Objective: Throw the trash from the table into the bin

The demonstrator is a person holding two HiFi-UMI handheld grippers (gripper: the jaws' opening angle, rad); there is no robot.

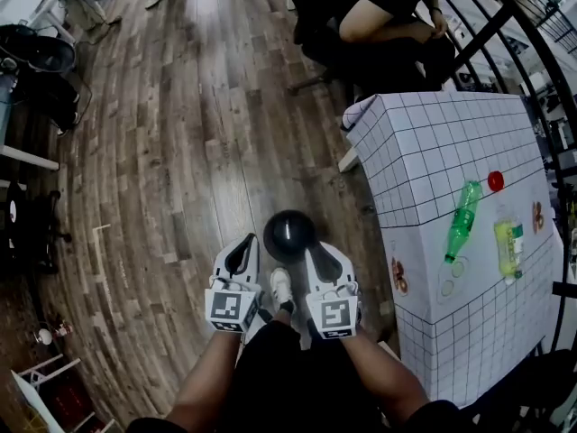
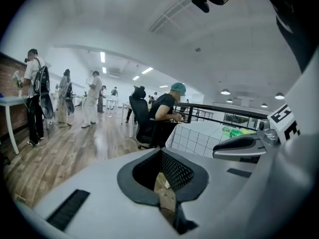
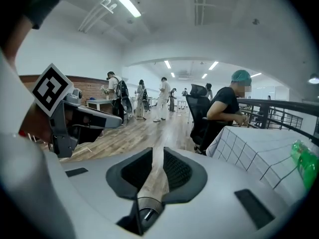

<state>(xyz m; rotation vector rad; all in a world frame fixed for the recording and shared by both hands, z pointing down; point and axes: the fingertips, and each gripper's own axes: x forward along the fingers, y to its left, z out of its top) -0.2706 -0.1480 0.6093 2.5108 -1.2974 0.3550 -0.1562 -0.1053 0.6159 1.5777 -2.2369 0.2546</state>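
The black round bin [image 1: 288, 234] stands on the wood floor just ahead of both grippers. My left gripper [image 1: 242, 253] is held to the bin's left, shut and empty [image 2: 160, 156]. To the bin's right is my right gripper [image 1: 326, 258], with a narrow gap between its jaws and nothing in it [image 3: 158, 156]. On the grid-cloth table [image 1: 433, 142] to the right lie a green bottle [image 1: 462, 219], a yellow-green bottle [image 1: 508, 246] and a red cap [image 1: 495, 180]. The green bottle also shows at the edge of the right gripper view [image 3: 305, 163].
A person sits in a chair [image 1: 379, 25] at the table's far end. A black railing [image 1: 532, 34] runs behind the table. Small snack wrappers [image 1: 398, 276] lie near the table's front edge. Desks and standing people fill the far room [image 2: 65, 103].
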